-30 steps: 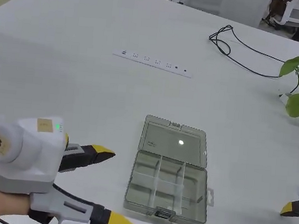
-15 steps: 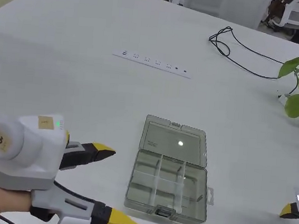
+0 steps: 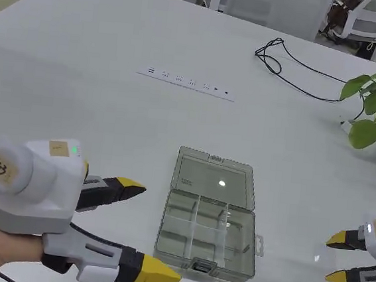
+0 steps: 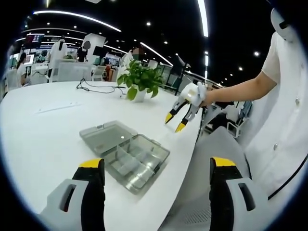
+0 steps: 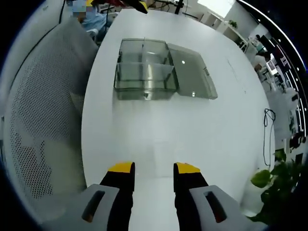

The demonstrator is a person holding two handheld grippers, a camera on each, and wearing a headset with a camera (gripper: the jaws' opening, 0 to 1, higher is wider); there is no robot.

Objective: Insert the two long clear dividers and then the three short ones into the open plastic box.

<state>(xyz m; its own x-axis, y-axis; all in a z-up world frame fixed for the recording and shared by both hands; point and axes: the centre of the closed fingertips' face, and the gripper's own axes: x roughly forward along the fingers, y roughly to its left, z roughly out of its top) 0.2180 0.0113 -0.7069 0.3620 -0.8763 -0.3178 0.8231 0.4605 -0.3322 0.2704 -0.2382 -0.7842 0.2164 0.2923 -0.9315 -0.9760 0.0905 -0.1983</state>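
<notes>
White table (image 3: 83,51) carried everything. Potted plant (image 3: 375,99) stood at far right edge. Plastic box (image 3: 206,239) sat near front-centre, lid (image 3: 214,178) open and lying flat behind the base. Clear dividers (image 3: 197,222) stood inside, splitting the base into compartments; exact count hard to tell. Left gripper (image 3: 159,235) hovered just left of box, jaws wide apart, nothing btwn them. Right gripper (image 3: 328,260) hung well to the right of box, jaws a little apart, also empty. Power strip (image 3: 185,83) lay further back, w/ a black cable (image 3: 282,63) looped beyond it.
</notes>
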